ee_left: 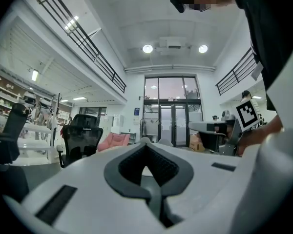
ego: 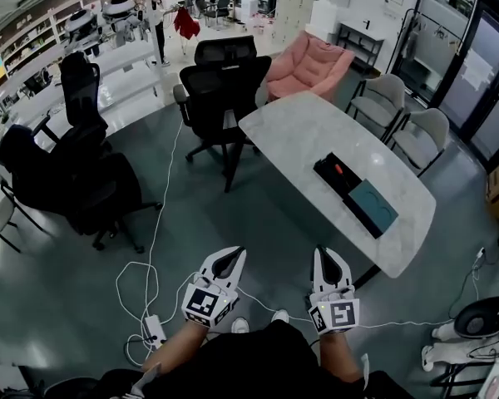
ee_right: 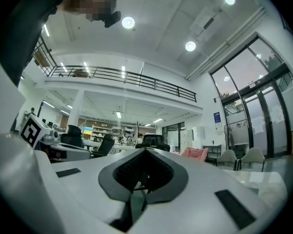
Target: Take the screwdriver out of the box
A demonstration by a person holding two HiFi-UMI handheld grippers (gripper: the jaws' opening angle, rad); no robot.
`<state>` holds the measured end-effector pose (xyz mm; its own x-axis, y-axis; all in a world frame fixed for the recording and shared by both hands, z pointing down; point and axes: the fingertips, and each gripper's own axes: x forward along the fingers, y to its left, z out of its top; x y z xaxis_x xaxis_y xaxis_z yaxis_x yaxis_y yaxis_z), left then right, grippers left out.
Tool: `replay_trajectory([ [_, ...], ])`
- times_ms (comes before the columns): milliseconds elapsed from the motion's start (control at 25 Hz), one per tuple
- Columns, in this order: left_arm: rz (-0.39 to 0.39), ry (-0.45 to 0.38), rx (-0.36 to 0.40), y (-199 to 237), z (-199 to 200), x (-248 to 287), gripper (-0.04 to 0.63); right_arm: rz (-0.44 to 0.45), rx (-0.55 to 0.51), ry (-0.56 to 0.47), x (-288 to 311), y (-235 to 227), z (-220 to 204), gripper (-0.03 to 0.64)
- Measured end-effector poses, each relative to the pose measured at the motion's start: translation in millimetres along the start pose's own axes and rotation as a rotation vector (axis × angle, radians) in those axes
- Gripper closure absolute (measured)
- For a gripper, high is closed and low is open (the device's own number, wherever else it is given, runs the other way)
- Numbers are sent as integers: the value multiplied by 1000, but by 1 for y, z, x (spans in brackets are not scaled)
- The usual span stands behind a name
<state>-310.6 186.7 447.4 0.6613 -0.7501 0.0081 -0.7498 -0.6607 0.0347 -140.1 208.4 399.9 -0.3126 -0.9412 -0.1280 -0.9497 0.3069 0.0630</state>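
Note:
In the head view an open black box (ego: 336, 176) lies on the white marble table (ego: 308, 127), its teal lid (ego: 373, 205) folded out beside it. A small red-orange part, apparently the screwdriver (ego: 337, 169), shows inside the box. Both grippers are held low in front of the person's body, well short of the table and apart from the box. The left gripper (ego: 237, 251) is shut with nothing in it, and in its own view its tips (ee_left: 145, 141) meet. The right gripper (ego: 323, 251) also looks shut and empty, pointing level (ee_right: 145, 149).
Black office chairs (ego: 224, 90) stand at the table's far left end, and another (ego: 79, 185) stands to the left. A pink armchair (ego: 312, 63) and two grey chairs (ego: 422, 135) lie beyond the table. White cables and a power strip (ego: 154, 331) lie on the floor by the person's feet.

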Motion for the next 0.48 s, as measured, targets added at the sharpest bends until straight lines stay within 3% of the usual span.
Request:
replay_trajectory([
  [240, -46, -13, 5, 1, -2, 7, 591, 5, -12, 15, 12, 6, -6, 594],
  [480, -40, 1, -12, 12, -13, 23, 591, 30, -17, 26, 27, 6, -14, 594],
])
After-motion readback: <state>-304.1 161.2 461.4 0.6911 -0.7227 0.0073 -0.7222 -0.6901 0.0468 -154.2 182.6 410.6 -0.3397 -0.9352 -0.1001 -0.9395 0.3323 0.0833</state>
